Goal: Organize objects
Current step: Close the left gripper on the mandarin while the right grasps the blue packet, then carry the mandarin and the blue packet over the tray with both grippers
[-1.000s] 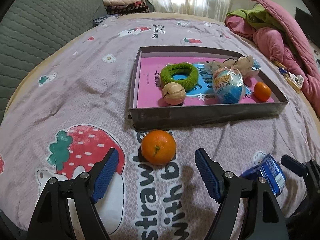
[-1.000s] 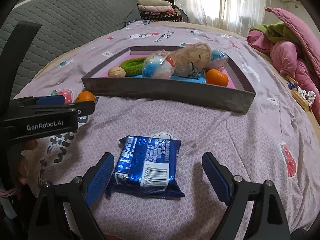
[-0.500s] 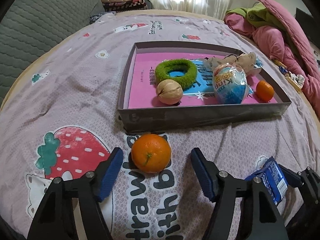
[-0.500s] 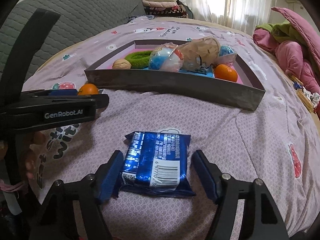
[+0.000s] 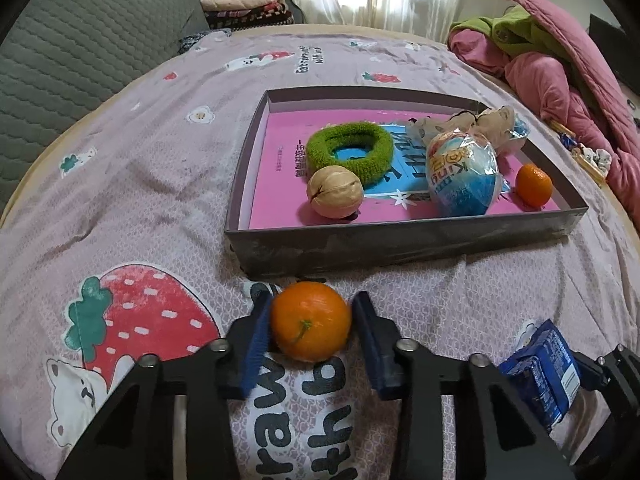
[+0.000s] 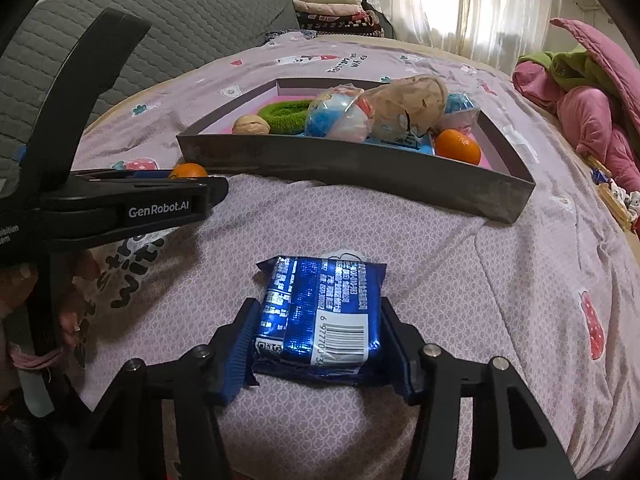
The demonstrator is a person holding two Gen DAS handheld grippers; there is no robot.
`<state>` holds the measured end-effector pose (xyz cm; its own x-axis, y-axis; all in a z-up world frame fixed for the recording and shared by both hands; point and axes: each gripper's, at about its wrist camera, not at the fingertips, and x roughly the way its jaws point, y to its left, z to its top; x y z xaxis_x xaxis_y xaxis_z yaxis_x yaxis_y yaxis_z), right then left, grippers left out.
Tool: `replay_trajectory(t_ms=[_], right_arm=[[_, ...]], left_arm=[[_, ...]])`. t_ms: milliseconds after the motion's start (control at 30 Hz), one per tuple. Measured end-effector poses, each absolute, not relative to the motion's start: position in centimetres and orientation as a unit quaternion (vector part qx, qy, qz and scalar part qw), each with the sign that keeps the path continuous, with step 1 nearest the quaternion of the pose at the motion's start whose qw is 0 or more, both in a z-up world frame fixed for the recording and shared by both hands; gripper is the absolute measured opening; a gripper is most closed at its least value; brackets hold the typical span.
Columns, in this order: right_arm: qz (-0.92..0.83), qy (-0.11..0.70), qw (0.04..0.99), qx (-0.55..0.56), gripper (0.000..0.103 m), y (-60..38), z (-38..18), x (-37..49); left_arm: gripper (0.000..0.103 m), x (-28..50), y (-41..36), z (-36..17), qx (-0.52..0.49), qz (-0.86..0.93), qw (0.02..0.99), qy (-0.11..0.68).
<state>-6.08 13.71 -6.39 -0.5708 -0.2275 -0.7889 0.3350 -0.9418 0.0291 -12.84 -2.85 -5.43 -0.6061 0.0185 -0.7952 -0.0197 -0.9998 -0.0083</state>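
On the strawberry-print bedspread, just in front of the grey tray (image 5: 400, 240), lies an orange (image 5: 310, 326). My left gripper (image 5: 311, 312) is closing on it, and both blue pads touch its sides. To its right lies a blue snack packet (image 6: 320, 300). My right gripper (image 6: 318, 322) is closing too, with a pad pressed against each long edge of the packet. The tray holds a green hair ring (image 5: 348, 152), a walnut (image 5: 335, 191), a wrapped egg toy (image 5: 460, 176), a small orange (image 5: 533, 184) and a clear bag (image 5: 492, 124).
A heap of pink and green bedding (image 5: 560, 68) lies along the right side. A grey quilted backrest (image 5: 80, 48) rises at the left, with folded blankets (image 5: 244, 4) behind it. A person's hand (image 6: 72, 312) holds the left gripper's handle.
Both pairs of jaws have narrowed from wide apart to touching their objects. The left gripper has come forward around the orange; the right one has come forward around the packet.
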Motion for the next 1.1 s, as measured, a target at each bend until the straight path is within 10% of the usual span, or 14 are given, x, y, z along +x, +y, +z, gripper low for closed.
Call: replay_trajectory(t_ms=[1100], right_arm=[[-0.911,0.035,0.141,0.386,0.056,17.1,-2.7,-5.4]], left_arm=[[0.037,-7.3,-1.3,-1.6,-0.418,0.908,0.037,0.006]])
